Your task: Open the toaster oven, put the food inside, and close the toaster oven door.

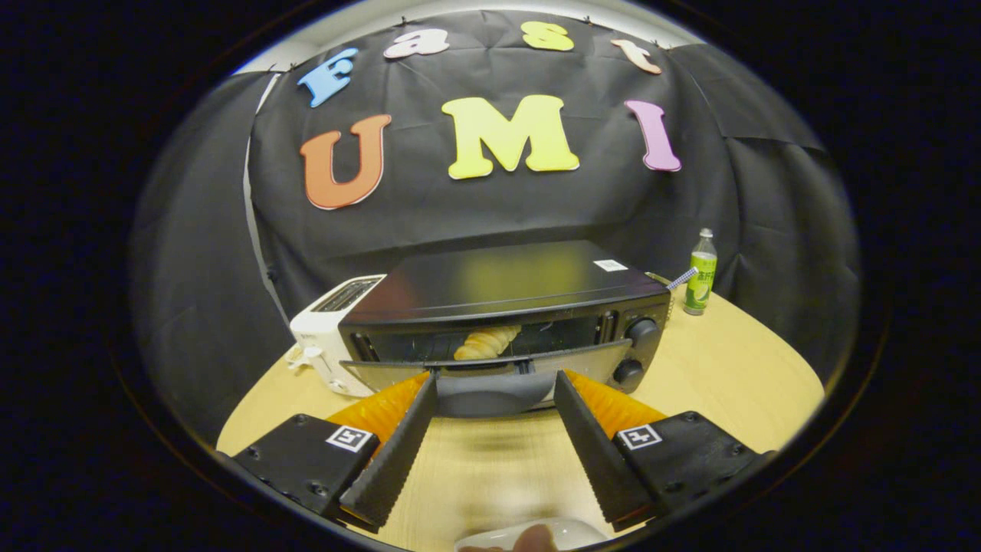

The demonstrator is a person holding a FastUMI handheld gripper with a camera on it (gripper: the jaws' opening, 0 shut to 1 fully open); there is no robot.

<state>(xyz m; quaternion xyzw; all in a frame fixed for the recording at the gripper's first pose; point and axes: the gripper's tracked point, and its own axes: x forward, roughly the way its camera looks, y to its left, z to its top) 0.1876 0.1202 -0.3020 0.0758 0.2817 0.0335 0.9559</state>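
Pale wood-grain worktop (736, 360) carries everything here. At far left stands a white slot toaster (326, 337), just beside the black boxy toaster oven (506, 287), which sits in the middle with two round knobs (636, 349) on its right face. Through the oven's mouth a golden twisted pastry (485, 343) shows, already lying inside. The grey drop-down door (490, 376) hangs partway down, tilted, its handle edge just ahead of the tool (496, 395). The tool's fingers stand apart, clamped on nothing, with the door's lower edge between their tips or just beyond; whether they touch it I cannot tell. Far right, near the oven's corner, a green plastic bottle (701, 272) stands upright. Near the viewer, a white plate rim (536, 530) and part of a hand (535, 540) show.

My reading: the food step is done and closing the door is in hand. Next, the tool needs to get under the door's edge and swing it upward until it seats flush.
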